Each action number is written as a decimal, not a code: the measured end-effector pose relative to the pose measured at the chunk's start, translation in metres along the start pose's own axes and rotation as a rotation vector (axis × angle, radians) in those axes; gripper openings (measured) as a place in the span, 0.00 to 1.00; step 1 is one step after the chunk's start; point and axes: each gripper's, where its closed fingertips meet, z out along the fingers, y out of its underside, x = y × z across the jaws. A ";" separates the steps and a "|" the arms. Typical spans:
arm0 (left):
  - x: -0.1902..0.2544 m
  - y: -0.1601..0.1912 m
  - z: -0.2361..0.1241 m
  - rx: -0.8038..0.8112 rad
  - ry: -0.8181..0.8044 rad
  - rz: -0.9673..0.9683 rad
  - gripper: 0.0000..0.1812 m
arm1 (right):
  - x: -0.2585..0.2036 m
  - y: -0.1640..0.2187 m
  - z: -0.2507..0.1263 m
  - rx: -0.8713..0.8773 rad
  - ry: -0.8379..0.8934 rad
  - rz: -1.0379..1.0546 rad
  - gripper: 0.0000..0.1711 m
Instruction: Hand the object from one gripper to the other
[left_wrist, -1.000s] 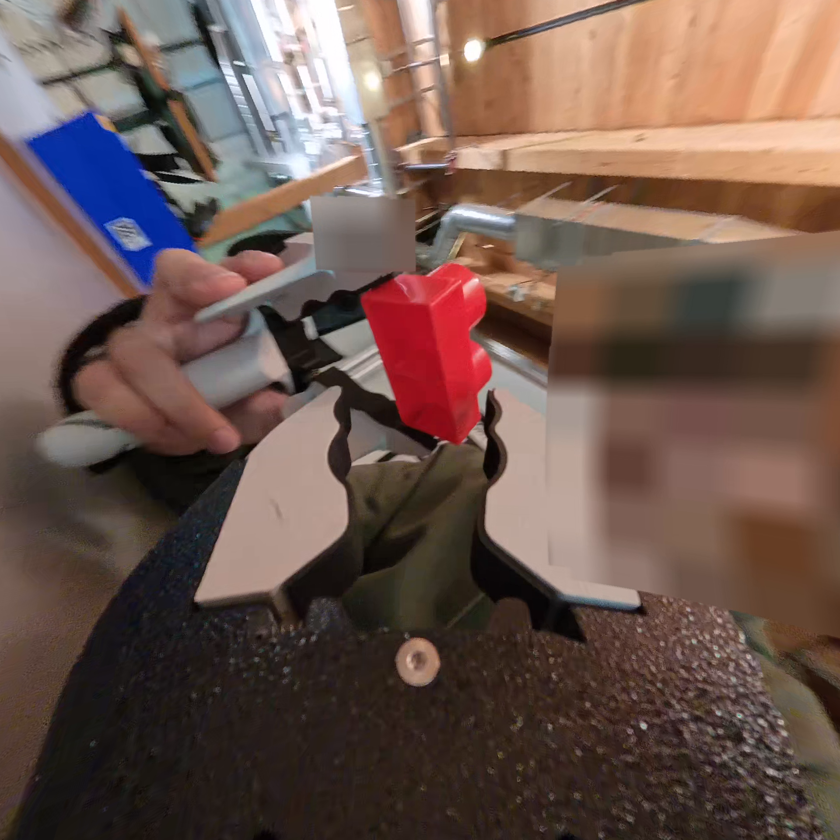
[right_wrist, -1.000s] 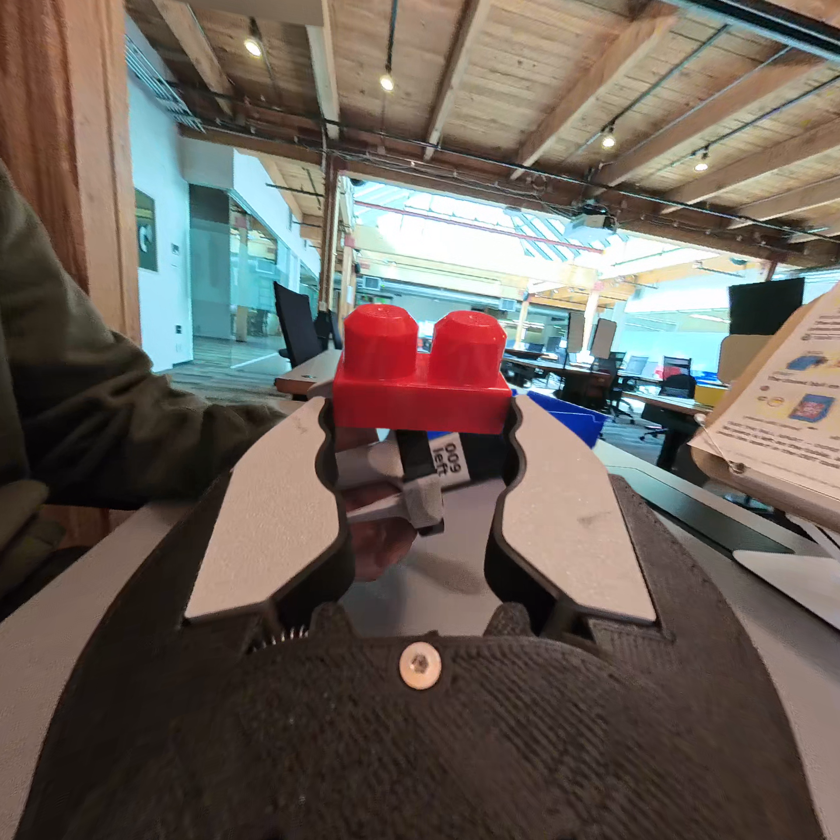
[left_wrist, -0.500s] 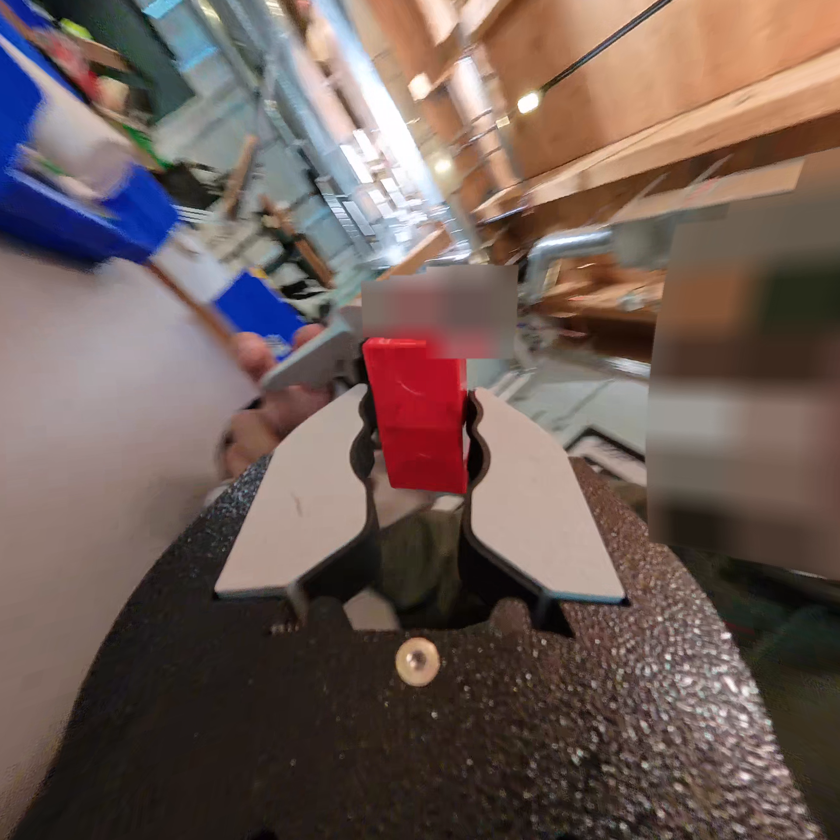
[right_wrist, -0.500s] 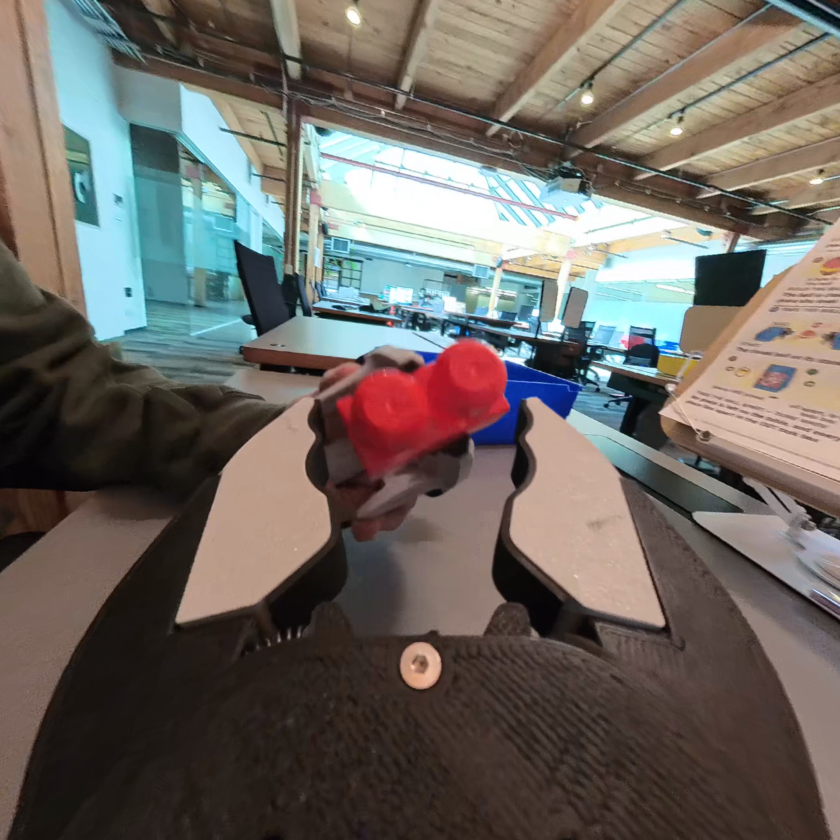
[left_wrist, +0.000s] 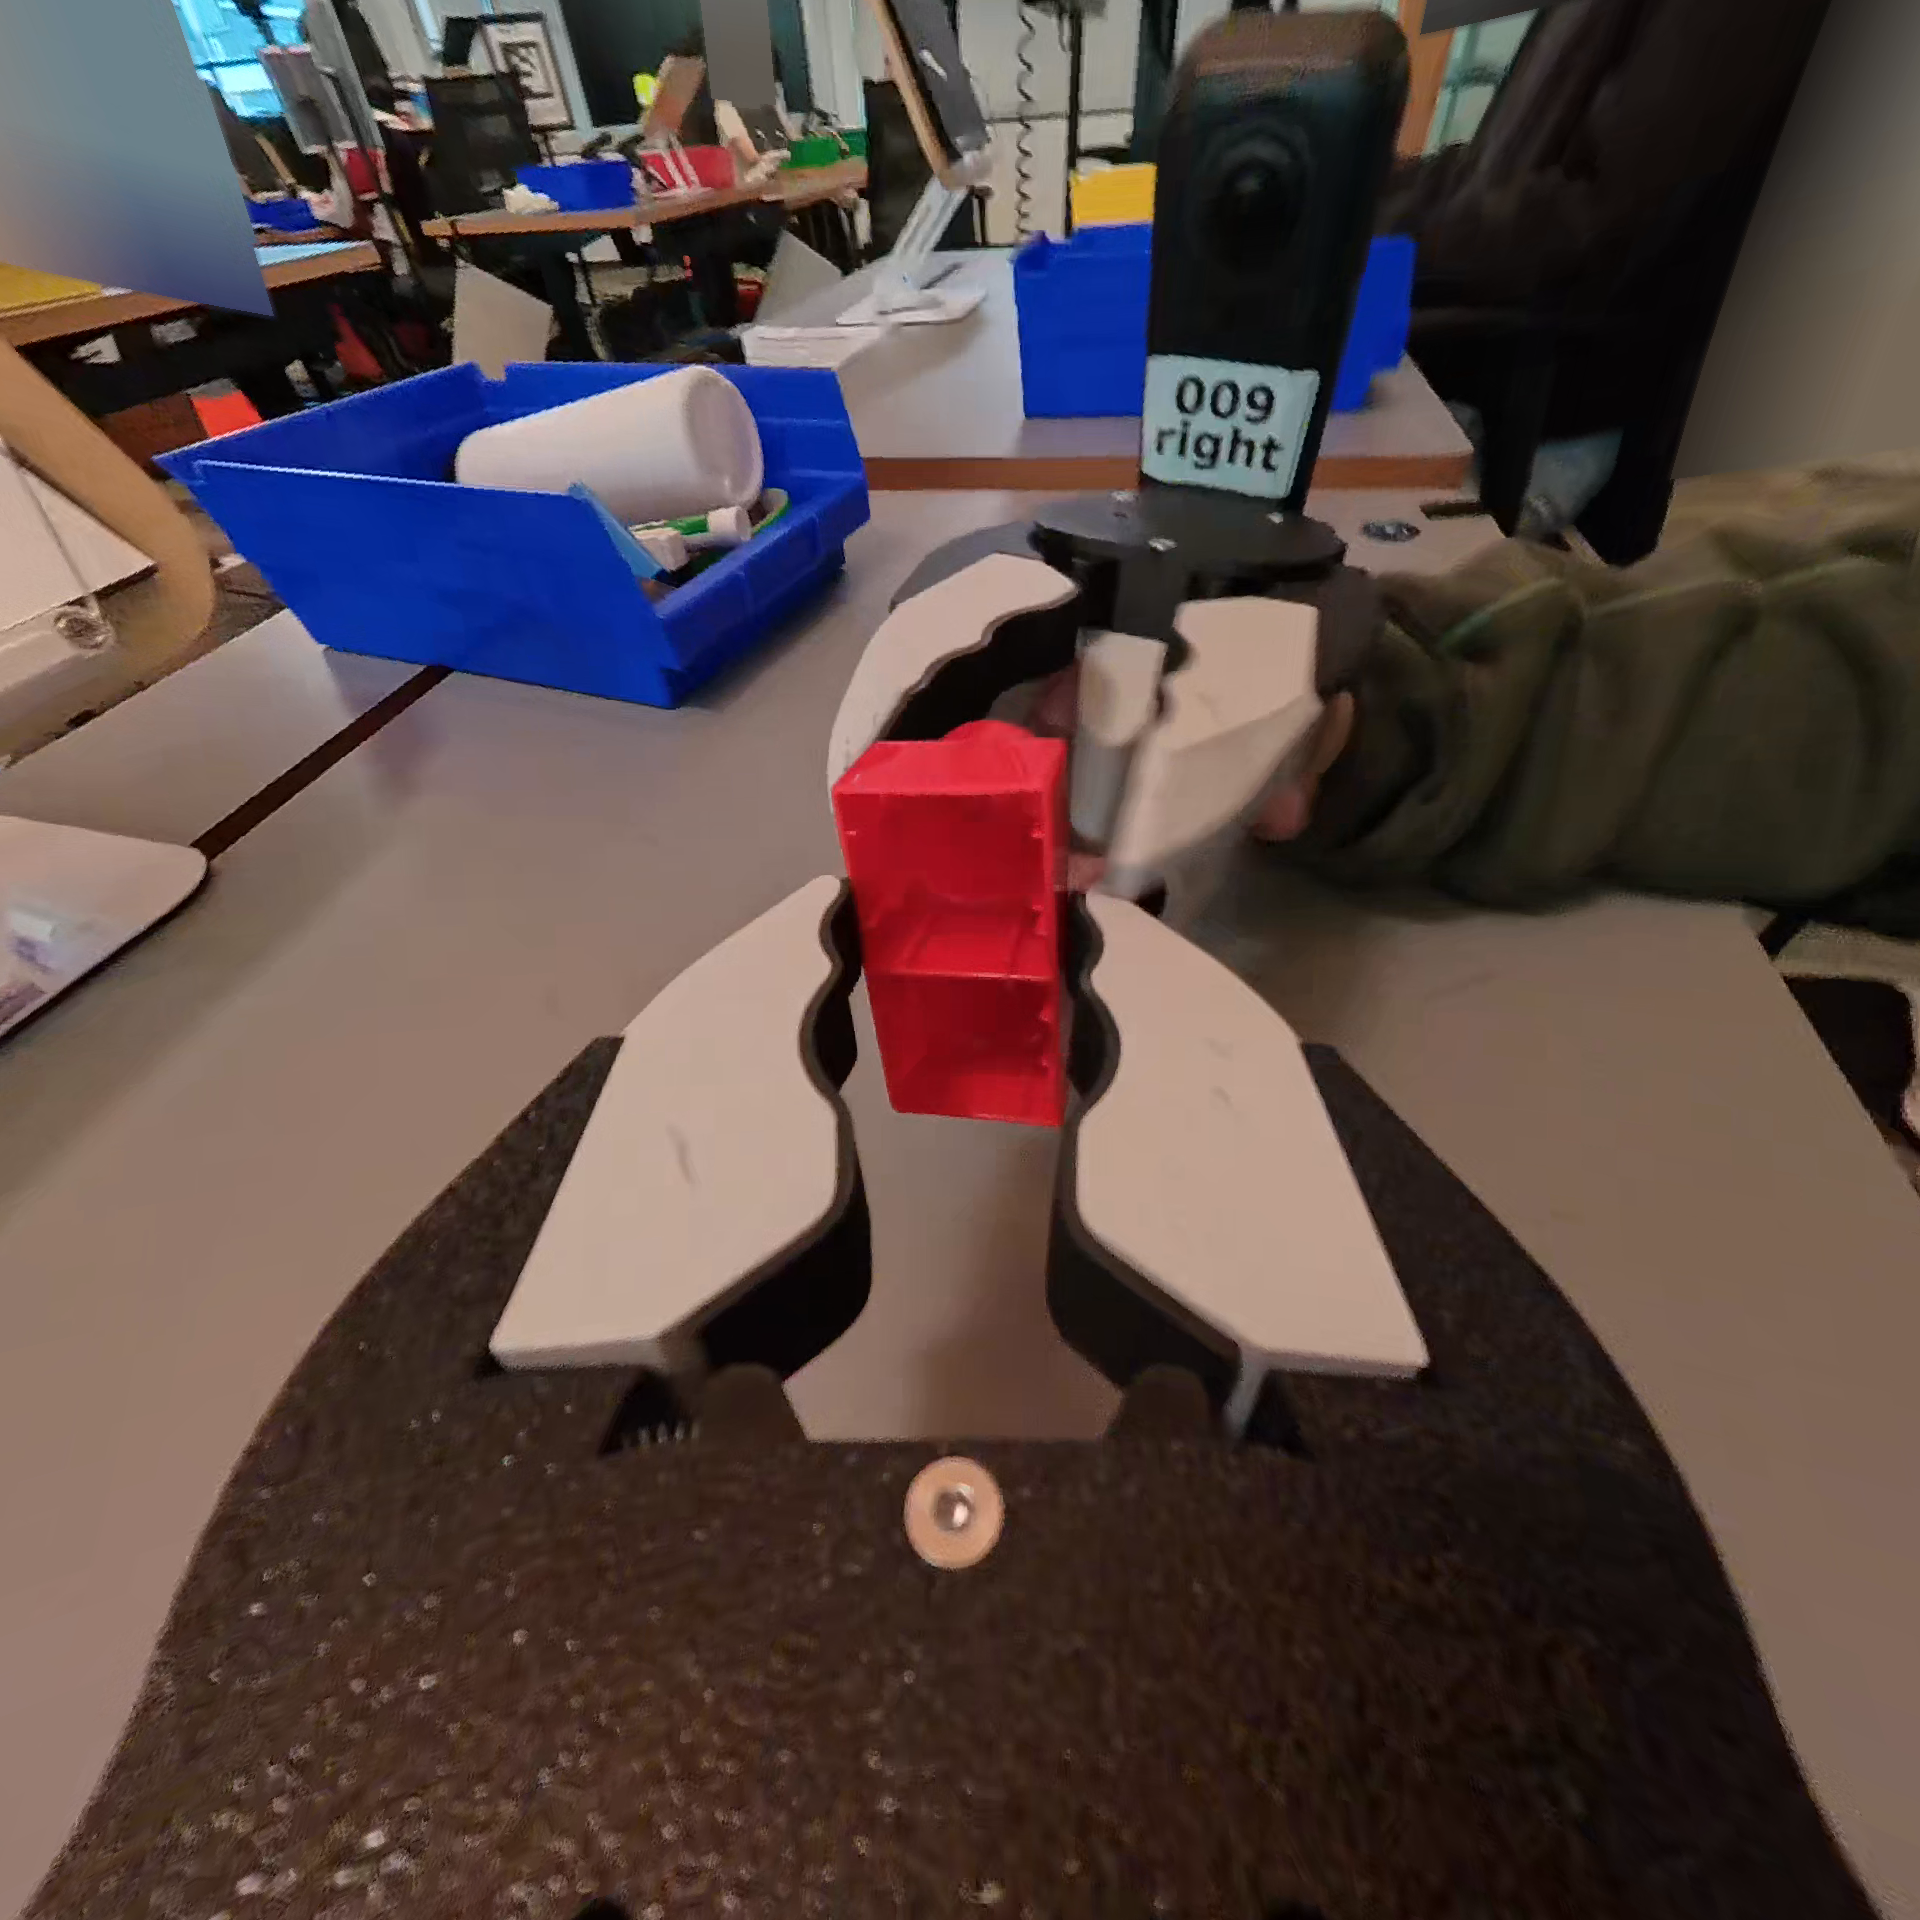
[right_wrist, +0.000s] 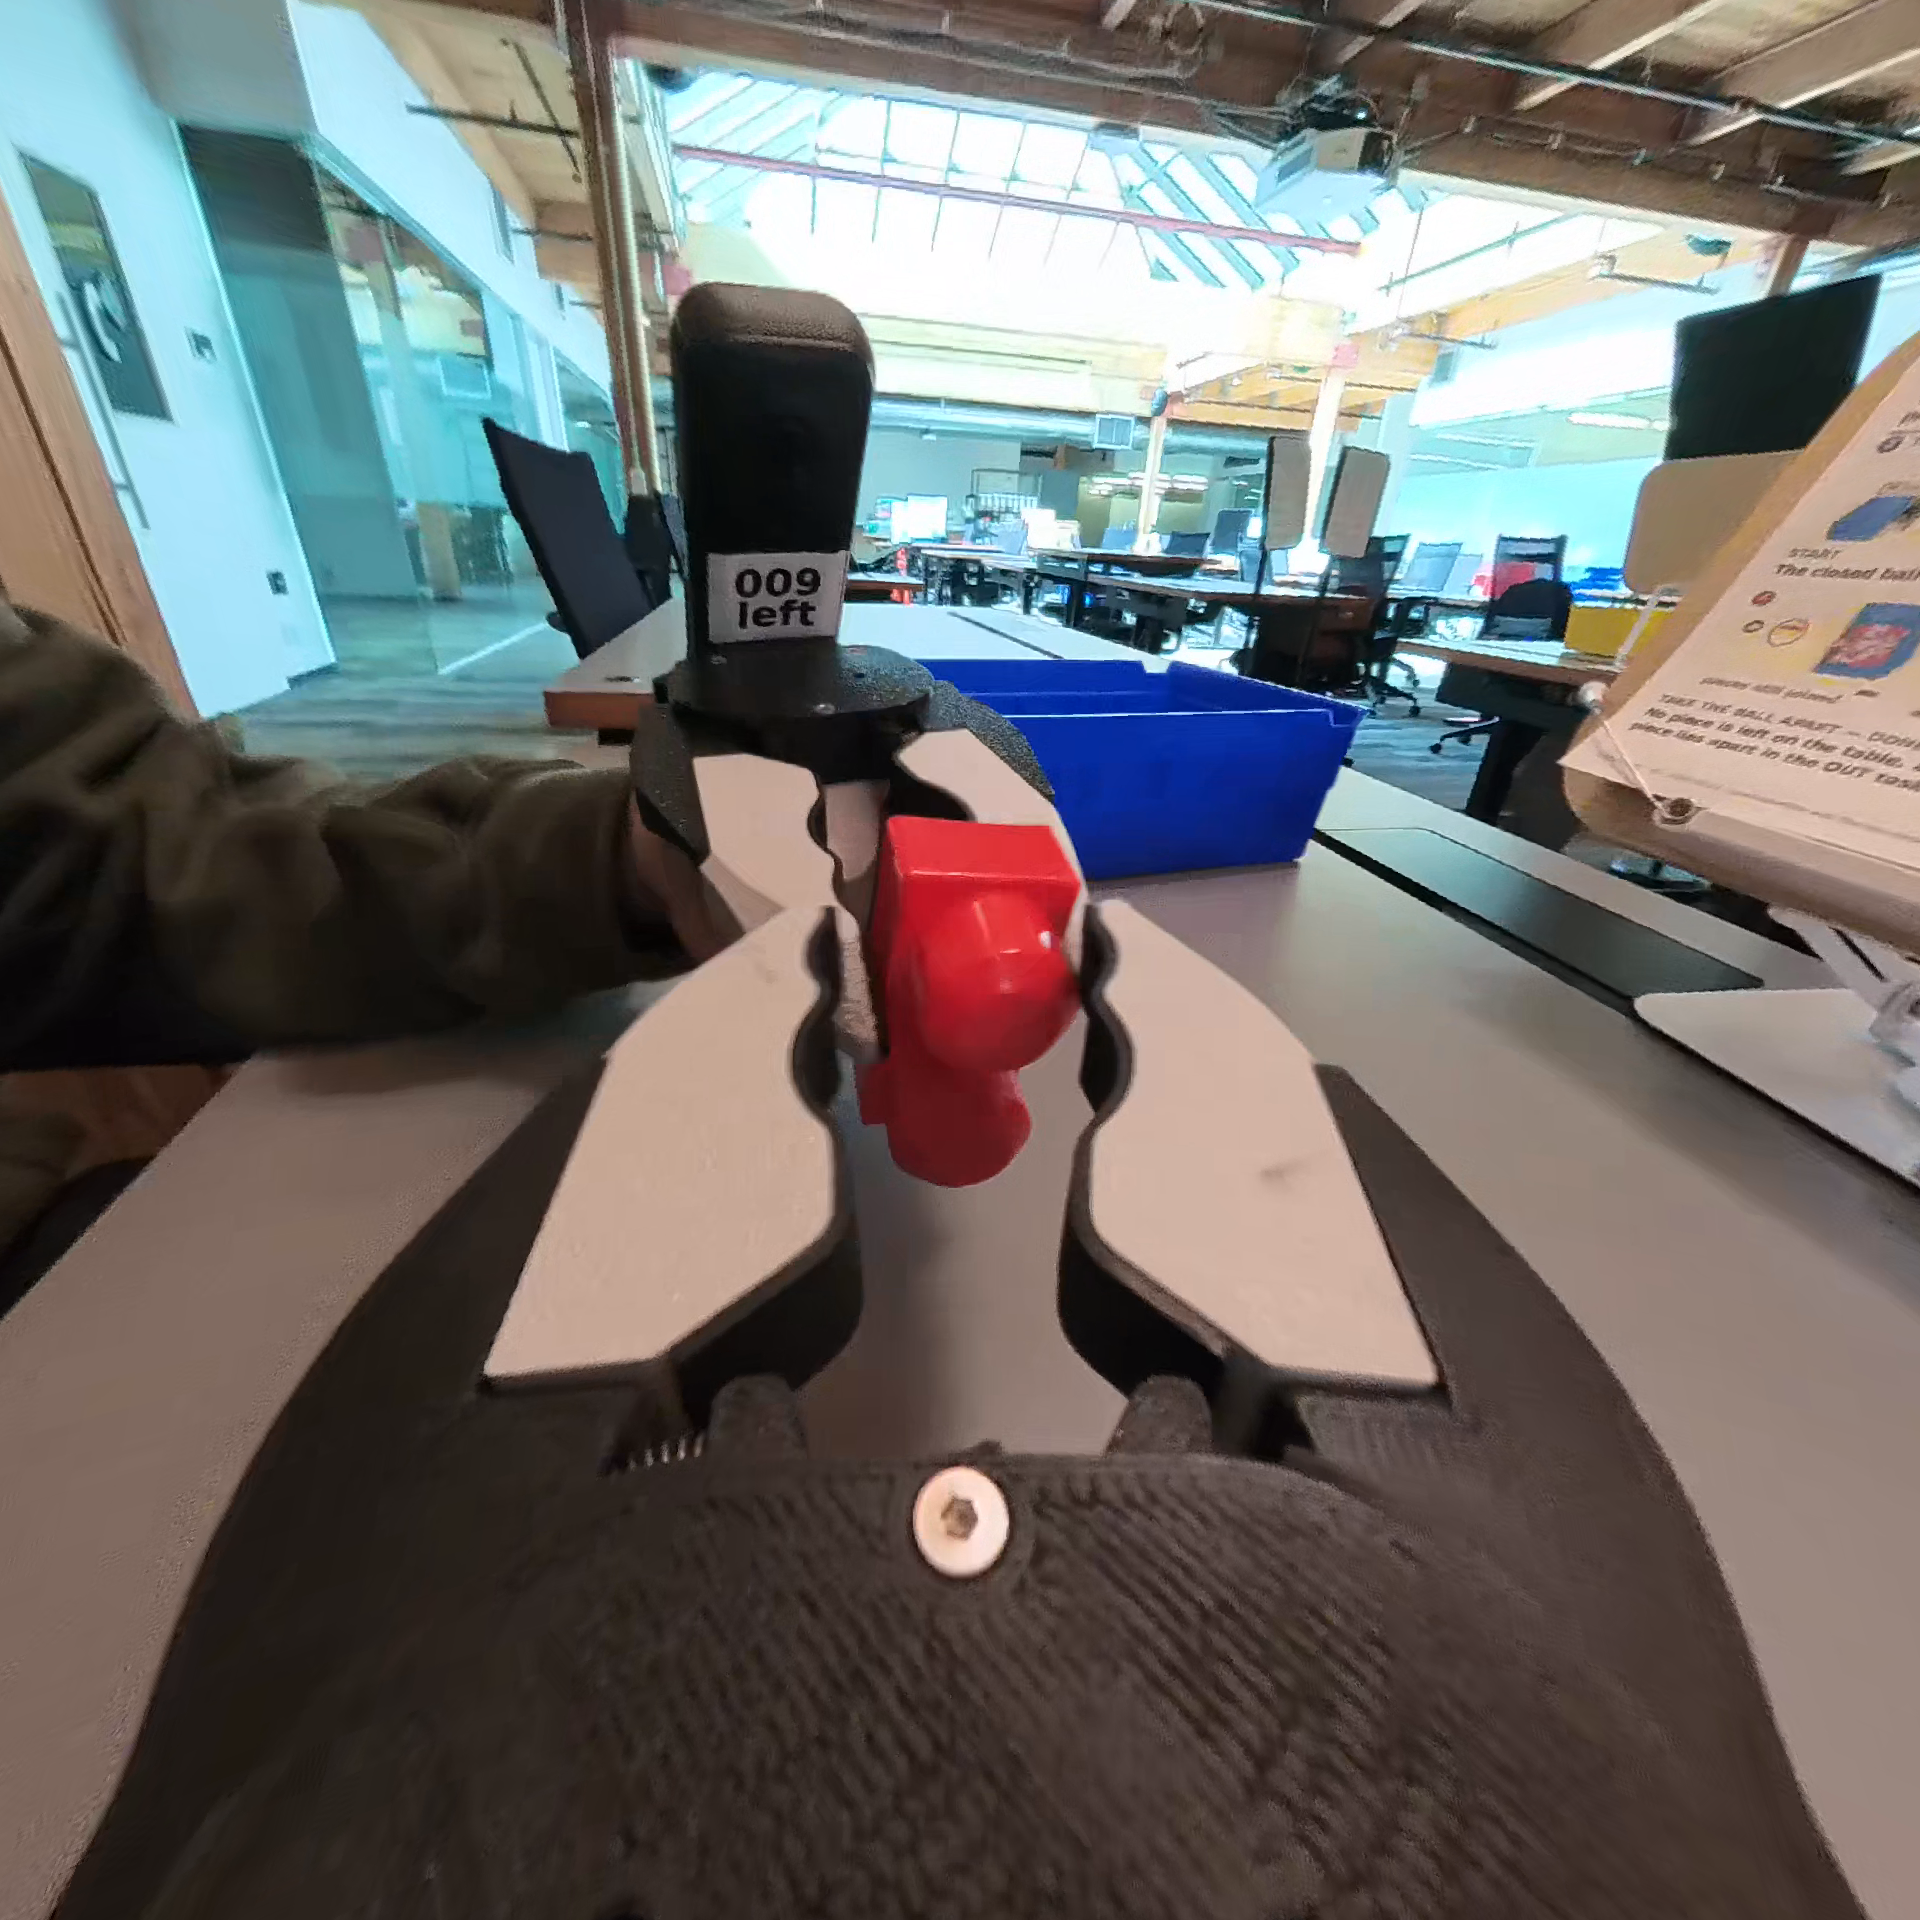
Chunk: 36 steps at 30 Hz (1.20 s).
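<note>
A red two-stud brick (left_wrist: 961, 1039) is clamped between the fingertips of my left gripper (left_wrist: 956, 914), its hollow underside toward that camera. My right gripper (left_wrist: 982, 826) faces it from the far side, above the grey table (left_wrist: 416, 935). In the right wrist view the brick (right_wrist: 966, 997) points its studs at the camera and sits between the jaws of my right gripper (right_wrist: 956, 935). Those jaws stand slightly wider than the brick. One finger of the left gripper (right_wrist: 935, 862) lies between the brick and the right gripper's left jaw.
A blue bin (left_wrist: 499, 582) holding a white roll (left_wrist: 623, 436) stands at the back left, and another blue bin (left_wrist: 1081, 322) stands farther back. In the right wrist view a blue bin (right_wrist: 1143, 769) sits behind the grippers. A printed sheet on a stand (right_wrist: 1766, 675) is at the right. My left and right fingertips are right by each other.
The right gripper let go of the brick and the left gripper closed on it. Both grippers then tilted down to level over the table. The right jaws have narrowed around the brick.
</note>
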 end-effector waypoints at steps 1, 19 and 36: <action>0.002 0.001 0.001 -0.008 0.008 0.009 0.20 | 0.002 0.001 -0.001 -0.010 0.010 -0.020 0.20; -0.004 -0.021 0.000 0.221 -0.017 -0.139 0.34 | 0.026 -0.052 -0.031 0.411 0.039 0.255 0.19; -0.006 0.001 -0.012 -0.101 -0.045 0.057 0.20 | 0.013 -0.031 -0.022 0.129 -0.046 0.168 0.38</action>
